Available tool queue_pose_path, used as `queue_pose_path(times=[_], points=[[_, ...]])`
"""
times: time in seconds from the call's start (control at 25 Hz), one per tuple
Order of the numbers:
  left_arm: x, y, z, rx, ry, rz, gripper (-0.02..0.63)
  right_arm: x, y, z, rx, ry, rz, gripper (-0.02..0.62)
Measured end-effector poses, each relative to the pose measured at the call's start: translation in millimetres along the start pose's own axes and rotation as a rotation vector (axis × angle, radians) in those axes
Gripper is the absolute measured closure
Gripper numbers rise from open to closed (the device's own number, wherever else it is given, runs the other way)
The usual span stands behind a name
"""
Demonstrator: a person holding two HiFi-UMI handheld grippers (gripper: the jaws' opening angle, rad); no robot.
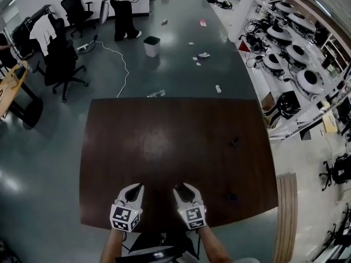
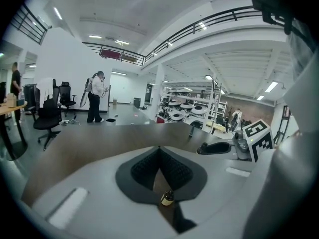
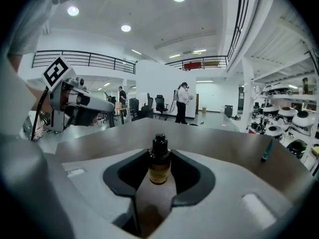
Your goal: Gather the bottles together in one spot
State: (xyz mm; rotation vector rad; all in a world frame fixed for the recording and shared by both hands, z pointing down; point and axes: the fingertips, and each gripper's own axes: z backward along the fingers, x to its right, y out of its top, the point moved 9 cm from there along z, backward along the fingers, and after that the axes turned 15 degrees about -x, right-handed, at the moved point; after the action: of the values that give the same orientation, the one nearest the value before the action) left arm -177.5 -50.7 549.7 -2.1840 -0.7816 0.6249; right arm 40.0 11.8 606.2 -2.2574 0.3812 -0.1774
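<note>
A small amber bottle (image 3: 159,167) with a black cap stands upright between the pads of my right gripper (image 3: 159,156), which is shut on it. In the head view my right gripper (image 1: 181,190) and left gripper (image 1: 137,189) sit side by side over the front edge of the dark brown table (image 1: 164,136). My left gripper (image 2: 159,148) has its tips together. Another tiny amber bottle (image 2: 167,198) shows through the gap behind those tips, and I cannot tell if it touches them. Two small dark objects (image 1: 234,142) (image 1: 231,197) lie on the table's right side.
A slim teal-dark object (image 3: 267,151) stands on the table to the right. On the floor beyond the table are office chairs (image 1: 63,64), a bin (image 1: 152,46) and scattered litter. A person (image 1: 123,10) stands far back. Equipment racks (image 1: 290,53) line the right.
</note>
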Motion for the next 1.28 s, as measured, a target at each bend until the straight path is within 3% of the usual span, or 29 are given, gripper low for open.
queue_pose_path(times=[0.32, 1.28], points=[[-6, -19, 4, -0.010, 0.004, 0.017, 0.606, -23, -25, -20, -0.033, 0.053, 0.037, 0.456], [-15, -61, 13, -0.062, 0.001, 0.033, 0.606, -47, -56, -59, -0.039, 0.057, 0.072, 0.456]])
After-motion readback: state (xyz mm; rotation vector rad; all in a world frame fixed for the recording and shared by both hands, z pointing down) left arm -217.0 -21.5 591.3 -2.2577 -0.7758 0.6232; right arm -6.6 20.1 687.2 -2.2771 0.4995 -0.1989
